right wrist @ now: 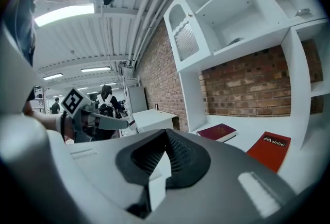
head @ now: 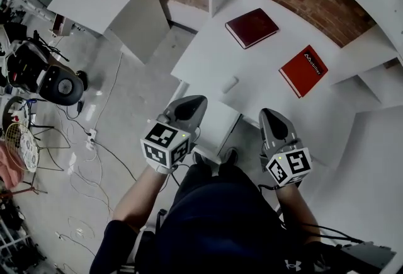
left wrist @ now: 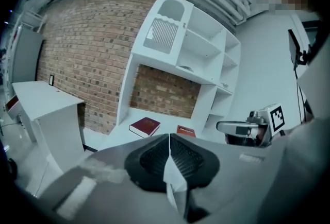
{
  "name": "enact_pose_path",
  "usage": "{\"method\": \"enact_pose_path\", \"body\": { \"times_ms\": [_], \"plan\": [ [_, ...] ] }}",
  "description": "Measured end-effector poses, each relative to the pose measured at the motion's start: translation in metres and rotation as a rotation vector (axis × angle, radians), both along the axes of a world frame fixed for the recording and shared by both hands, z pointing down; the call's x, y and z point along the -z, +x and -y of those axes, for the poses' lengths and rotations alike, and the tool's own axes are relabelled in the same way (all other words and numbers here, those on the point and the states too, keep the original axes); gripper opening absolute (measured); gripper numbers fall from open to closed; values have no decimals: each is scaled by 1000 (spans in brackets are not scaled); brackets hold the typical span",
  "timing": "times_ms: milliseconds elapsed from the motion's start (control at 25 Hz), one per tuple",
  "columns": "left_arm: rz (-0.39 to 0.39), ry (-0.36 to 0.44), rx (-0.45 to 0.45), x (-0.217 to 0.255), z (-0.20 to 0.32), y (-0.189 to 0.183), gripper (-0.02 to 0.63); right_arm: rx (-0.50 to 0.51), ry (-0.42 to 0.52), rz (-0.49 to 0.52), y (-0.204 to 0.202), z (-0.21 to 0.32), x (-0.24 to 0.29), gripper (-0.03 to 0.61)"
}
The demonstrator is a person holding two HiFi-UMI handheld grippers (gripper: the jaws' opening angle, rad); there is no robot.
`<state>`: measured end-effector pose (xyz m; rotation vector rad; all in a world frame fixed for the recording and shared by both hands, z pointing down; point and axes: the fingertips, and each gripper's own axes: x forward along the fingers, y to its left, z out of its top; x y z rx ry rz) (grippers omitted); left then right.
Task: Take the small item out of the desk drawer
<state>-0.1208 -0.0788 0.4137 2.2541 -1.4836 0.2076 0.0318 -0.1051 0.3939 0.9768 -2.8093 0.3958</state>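
Here the left claw (left wrist: 168, 138) and the right claw (right wrist: 166, 133) sit pressed together, empty, off the bench's (head: 264, 77) front edge. The drawer (head: 217, 125) beneath looks shut, and the small item is unseen. Claws this closed may knock its front rather than hook it.

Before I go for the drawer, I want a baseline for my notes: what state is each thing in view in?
Left claw: shut, nothing between its jaws.
Right claw: shut, empty.
Dark red hardcover book: closed, lying flat on the white desk.
Red book with white lettering: closed, lying flat on the desk.
Small white cylinder: lying on its side on the desk.
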Motion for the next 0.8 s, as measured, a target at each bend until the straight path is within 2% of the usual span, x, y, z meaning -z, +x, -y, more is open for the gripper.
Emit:
{"method": "enact_pose_path", "body": {
  "times_ms": [160,480,800],
  "plan": [
    [25,46,60,11,-22,-6,3,35,24,12,-13,0,10,2],
    [11,27,170,3,-57,-16,3,93,53,18,-30,-3,19,2],
    [51,41,229,-10,-82,-27,3,125,66,32,-39,-3,21,2]
  ]
}}
